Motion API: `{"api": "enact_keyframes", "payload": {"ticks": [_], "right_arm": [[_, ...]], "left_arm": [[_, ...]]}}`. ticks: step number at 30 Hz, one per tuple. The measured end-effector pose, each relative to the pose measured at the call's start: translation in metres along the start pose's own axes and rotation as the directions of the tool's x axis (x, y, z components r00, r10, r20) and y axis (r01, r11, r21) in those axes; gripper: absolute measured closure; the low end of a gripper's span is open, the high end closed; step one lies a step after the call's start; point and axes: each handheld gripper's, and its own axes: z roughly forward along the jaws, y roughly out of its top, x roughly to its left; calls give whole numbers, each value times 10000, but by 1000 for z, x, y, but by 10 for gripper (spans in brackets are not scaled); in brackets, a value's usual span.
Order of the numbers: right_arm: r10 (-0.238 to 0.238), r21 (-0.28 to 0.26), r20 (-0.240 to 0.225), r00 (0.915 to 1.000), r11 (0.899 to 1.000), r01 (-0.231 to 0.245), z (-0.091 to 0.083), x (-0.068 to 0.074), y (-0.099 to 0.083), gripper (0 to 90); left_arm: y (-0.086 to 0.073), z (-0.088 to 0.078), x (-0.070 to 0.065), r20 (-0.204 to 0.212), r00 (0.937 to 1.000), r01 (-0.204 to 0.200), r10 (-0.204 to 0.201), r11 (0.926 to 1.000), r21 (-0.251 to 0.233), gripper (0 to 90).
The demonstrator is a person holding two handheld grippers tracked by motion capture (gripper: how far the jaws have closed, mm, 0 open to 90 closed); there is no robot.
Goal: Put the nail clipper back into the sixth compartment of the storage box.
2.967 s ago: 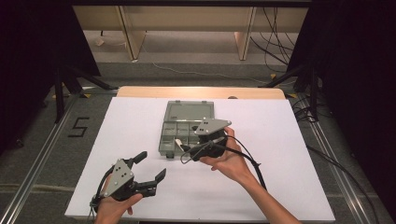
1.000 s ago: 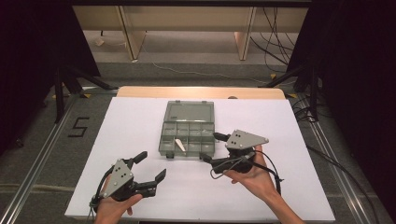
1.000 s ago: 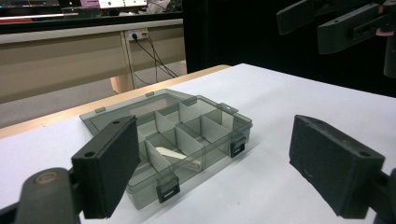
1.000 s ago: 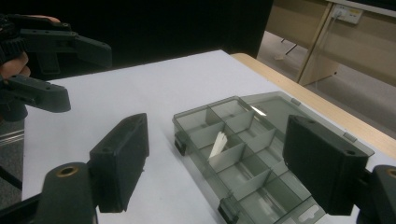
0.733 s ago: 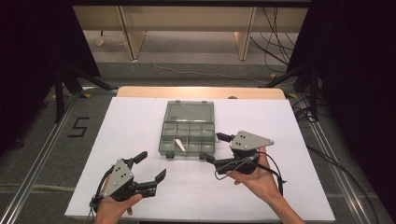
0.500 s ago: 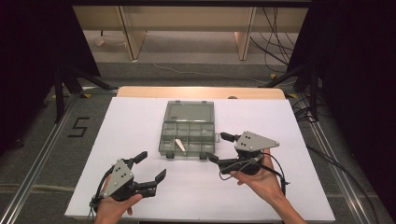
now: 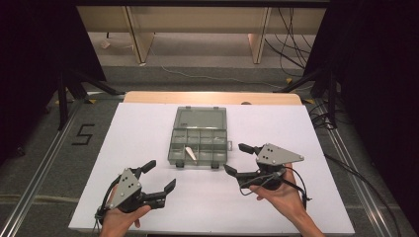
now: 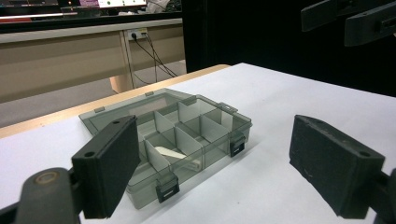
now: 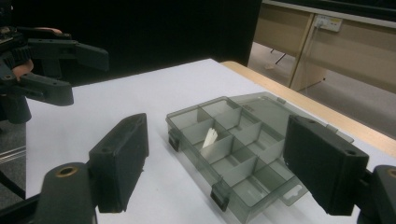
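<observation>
A smoky clear compartment box point(image 7: 170, 148) lies open at the table's middle, its lid folded back on the far side. A small white piece point(image 7: 189, 154) rests in a front compartment. My left gripper point(image 7: 159, 175) sits open at the near left, short of the box, with nothing between its fingers. My right gripper point(image 7: 236, 158) is open and holds nothing, just right of the box's near corner. In the left gripper view the box point(image 8: 205, 154) and white piece point(image 8: 170, 154) lie ahead. The right gripper view has the box point(image 9: 187, 135) and white piece point(image 9: 210, 137) ahead, and the left gripper point(image 9: 84, 74) beyond.
A white sheet point(image 7: 143, 123) covers the table, with a wooden strip point(image 7: 212, 97) along its far edge. A "5" mark point(image 7: 83, 134) is on the floor at the left. Cables point(image 7: 341, 163) run along the right. Wooden furniture legs point(image 7: 138, 34) stand beyond the table.
My right gripper has drawn away from over the box's near right corner to the right and down toward the table. The left gripper and the box have stayed put.
</observation>
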Motion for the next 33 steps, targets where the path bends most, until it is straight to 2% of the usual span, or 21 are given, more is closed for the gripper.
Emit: {"api": "enact_keyframes", "payload": {"ticks": [12,14,19,25,26,28,29,31,32,33], "right_arm": [[205,-314,168,9996,9993,-200,-7,1,-14,228],[285,-206,108,9995,9994,-283,-9,2,-16,223],[426,-312,88,9991,9986,-423,-10,3,-22,196],[496,-193,272,9984,9986,-491,-14,5,-29,174],[513,-413,326,9981,9979,-500,-14,5,-31,173],[563,-179,359,9978,9983,-557,-17,6,-33,173],[562,-309,403,9976,9980,-550,-17,6,-35,173],[726,-141,347,9968,9973,-721,-19,7,-36,173],[590,-330,472,9971,9978,-574,-18,6,-38,173],[705,-327,349,9969,9971,-694,-18,7,-39,173]], "left_arm": [[0,0,0,3,10000,-4,4,10000,-25,157],[0,0,0,16,10000,6,-6,10000,-13,157],[0,0,-1,32,10000,-4,4,10000,7,157],[0,-1,-1,25,10000,-60,60,10000,23,157],[0,-1,-1,25,10000,-62,62,10000,22,157],[0,0,-1,36,10000,-16,16,10000,17,157],[0,0,-1,40,10000,-35,35,10000,30,157],[0,0,-1,46,10000,-23,23,10000,28,157],[0,0,-1,51,10000,-39,39,10000,28,157],[0,0,-1,48,10000,-34,34,10000,28,157]]}}
